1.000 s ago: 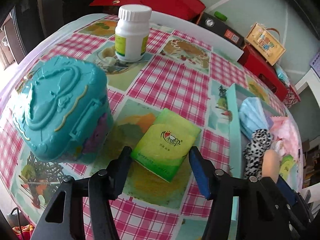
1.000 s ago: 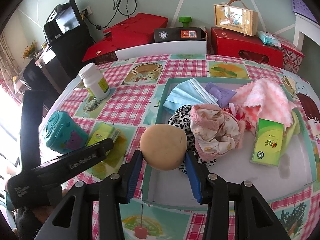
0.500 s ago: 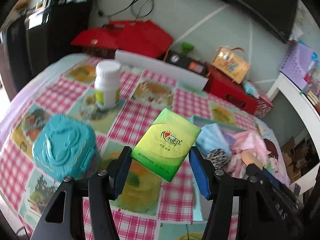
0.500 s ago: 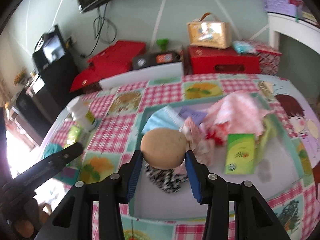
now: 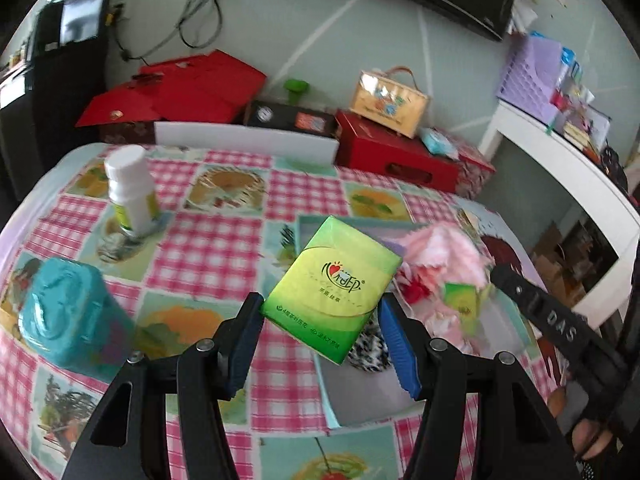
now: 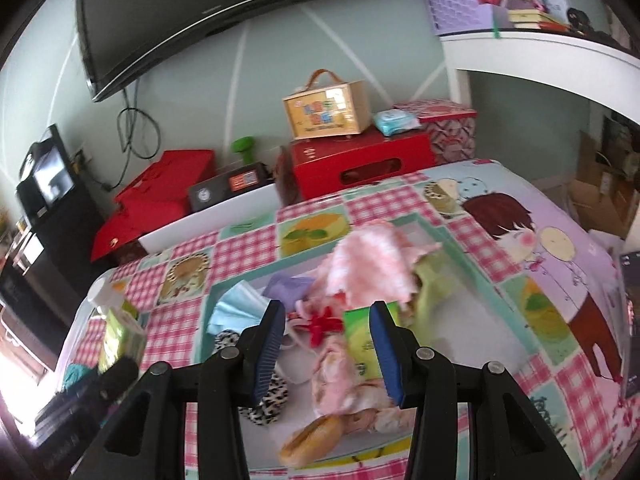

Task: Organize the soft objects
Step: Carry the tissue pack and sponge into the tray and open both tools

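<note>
Aloft, left hand-held gripper (image 5: 320,320) clamps tissue pack (image 5: 332,286).

The right gripper (image 6: 328,344) hangs with jaws apart and nothing between them over the teal tray (image 6: 472,264), where a tan ball (image 6: 312,440) lies beside a pink cloth (image 6: 368,268).

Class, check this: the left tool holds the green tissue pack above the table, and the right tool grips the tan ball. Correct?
Not quite. The left tool does hold the green tissue pack, but the right wrist view shows the right tool open and empty; the tan ball lies in the tray.
</note>
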The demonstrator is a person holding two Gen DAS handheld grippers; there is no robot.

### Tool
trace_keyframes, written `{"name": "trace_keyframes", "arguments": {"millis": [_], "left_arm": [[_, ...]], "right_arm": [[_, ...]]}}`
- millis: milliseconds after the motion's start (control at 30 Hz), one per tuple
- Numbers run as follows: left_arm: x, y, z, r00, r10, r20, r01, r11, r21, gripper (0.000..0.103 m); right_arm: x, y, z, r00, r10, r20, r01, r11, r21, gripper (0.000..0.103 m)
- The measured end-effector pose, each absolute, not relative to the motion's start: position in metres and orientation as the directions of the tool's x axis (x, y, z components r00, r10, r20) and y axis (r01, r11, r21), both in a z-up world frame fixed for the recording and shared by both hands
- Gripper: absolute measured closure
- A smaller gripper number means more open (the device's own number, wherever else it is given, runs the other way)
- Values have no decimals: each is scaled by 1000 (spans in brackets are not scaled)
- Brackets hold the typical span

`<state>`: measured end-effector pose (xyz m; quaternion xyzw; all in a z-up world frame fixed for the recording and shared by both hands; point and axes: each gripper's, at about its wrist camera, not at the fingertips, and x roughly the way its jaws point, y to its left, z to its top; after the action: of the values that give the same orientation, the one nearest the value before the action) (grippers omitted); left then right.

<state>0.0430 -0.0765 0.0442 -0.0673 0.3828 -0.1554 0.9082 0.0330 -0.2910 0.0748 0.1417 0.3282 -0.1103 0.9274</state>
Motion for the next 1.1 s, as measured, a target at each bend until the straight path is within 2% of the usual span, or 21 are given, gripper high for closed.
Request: {"name": "trace_keyframes", "arguments": {"millis": [400,633,1000,1033,1100], "left_arm": [[48,-101,17,523,-407,-749,295,911,-289,43],[51,-113,-2,451,-395,-800,306,911,-277,42],[53,-115,-3,432,-389,-814,311,911,-271,41],[53,-115,-3,431,-388,-815,313,911,-269,40],[53,-117,-2,430,-397,-811,324,906,-271,29]], "right_arm": [[38,-293,60,717,-100,-690,299,938,176,56],[50,-281,38,632,-72,-771,265,956,128,56],[50,-277,34,622,-73,-780,258,959,116,56],[50,-277,34,622,-74,-780,259,959,116,56],[51,-278,34,622,-74,-780,260,959,116,56]]}}
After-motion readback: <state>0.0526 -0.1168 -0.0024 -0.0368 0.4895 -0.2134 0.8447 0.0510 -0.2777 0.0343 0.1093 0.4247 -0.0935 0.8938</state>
